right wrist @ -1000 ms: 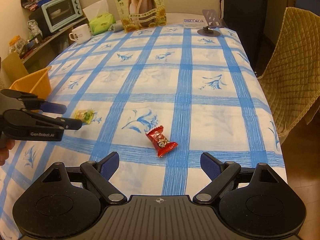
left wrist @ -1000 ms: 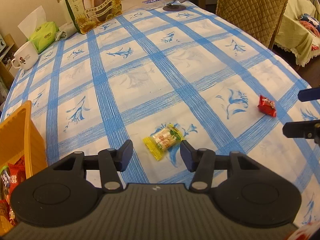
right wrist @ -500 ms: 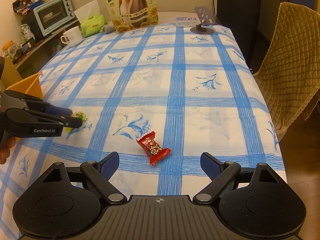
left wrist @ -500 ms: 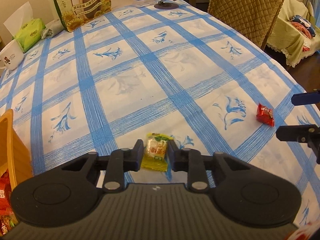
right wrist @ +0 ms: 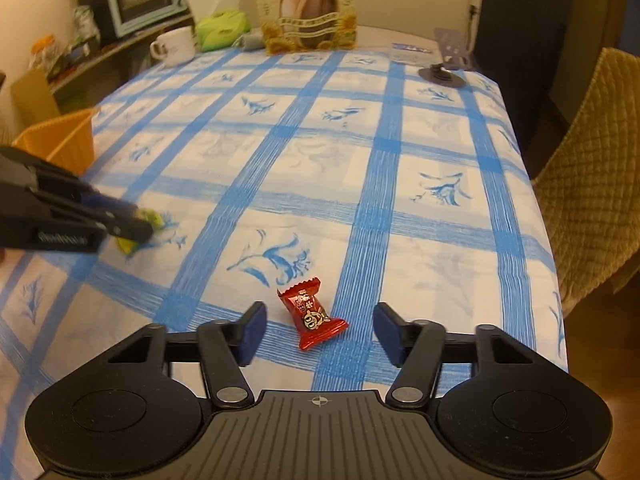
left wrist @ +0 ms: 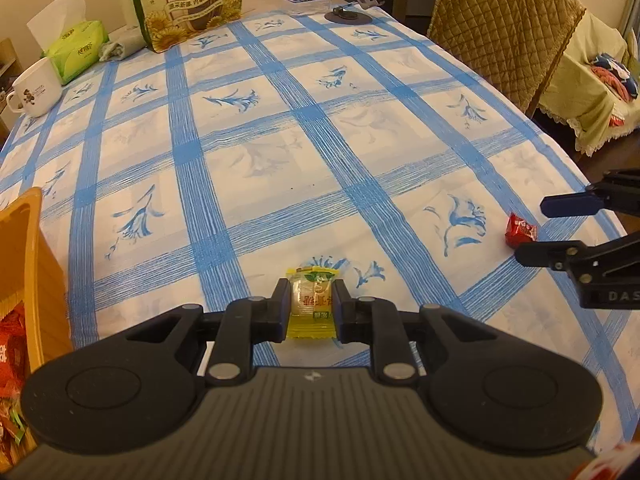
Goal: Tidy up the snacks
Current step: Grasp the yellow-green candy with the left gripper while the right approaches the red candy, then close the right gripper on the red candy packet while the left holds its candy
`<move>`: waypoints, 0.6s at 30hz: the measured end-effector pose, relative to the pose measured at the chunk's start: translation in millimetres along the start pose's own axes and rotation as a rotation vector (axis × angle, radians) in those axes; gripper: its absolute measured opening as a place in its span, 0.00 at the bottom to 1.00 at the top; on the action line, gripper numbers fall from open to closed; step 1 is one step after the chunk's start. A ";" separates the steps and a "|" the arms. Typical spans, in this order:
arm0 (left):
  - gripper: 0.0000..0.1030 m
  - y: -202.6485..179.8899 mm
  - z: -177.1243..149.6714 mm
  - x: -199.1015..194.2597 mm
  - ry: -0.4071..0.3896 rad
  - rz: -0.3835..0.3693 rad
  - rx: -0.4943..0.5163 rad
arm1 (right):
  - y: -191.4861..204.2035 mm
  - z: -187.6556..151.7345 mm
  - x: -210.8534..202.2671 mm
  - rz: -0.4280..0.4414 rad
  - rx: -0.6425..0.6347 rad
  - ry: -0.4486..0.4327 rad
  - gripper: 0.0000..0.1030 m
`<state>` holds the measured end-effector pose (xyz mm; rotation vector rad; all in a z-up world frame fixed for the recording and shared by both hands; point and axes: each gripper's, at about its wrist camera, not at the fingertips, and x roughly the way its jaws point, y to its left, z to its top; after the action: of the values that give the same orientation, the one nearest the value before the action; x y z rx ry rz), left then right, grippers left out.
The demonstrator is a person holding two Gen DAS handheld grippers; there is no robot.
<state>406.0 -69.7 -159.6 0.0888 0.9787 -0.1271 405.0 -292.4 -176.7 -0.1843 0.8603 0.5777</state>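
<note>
A small yellow-wrapped snack (left wrist: 311, 305) lies on the blue-checked tablecloth with my left gripper (left wrist: 310, 307) shut on it, both pads pressed against its sides. From the right wrist view the same left gripper (right wrist: 138, 226) pinches the yellow snack (right wrist: 127, 245) at the far left. A red-wrapped candy (right wrist: 310, 312) lies between the fingers of my right gripper (right wrist: 317, 332), whose jaws are closing and stand clear of the wrapper on both sides. The red candy (left wrist: 521, 231) also shows at the right of the left wrist view. An orange basket (left wrist: 28, 280) holding red packets stands at the left.
A large sunflower-seed bag (right wrist: 306, 4), a green tissue pack (left wrist: 74, 50) and a white mug (left wrist: 36, 88) stand at the table's far end. A phone stand (right wrist: 446, 60) sits far right. A quilted chair (right wrist: 592, 184) flanks the table's right edge.
My left gripper moved onto the yellow snack and closed on it. My right gripper came down around the red candy and its fingers narrowed toward it.
</note>
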 end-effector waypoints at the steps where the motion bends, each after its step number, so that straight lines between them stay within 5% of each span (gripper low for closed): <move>1: 0.19 0.5 -0.6 -1.7 -0.001 0.001 -0.003 | 0.5 0.1 2.1 -0.004 -0.017 0.002 0.51; 18: 0.19 -4.9 -13.8 -31.8 -0.035 0.043 -0.047 | 7.8 -0.1 12.3 0.027 -0.121 0.016 0.16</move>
<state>376.4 -70.6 -140.9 0.0645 0.9441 -0.0663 406.9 -280.9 -185.5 -0.2879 0.8451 0.6550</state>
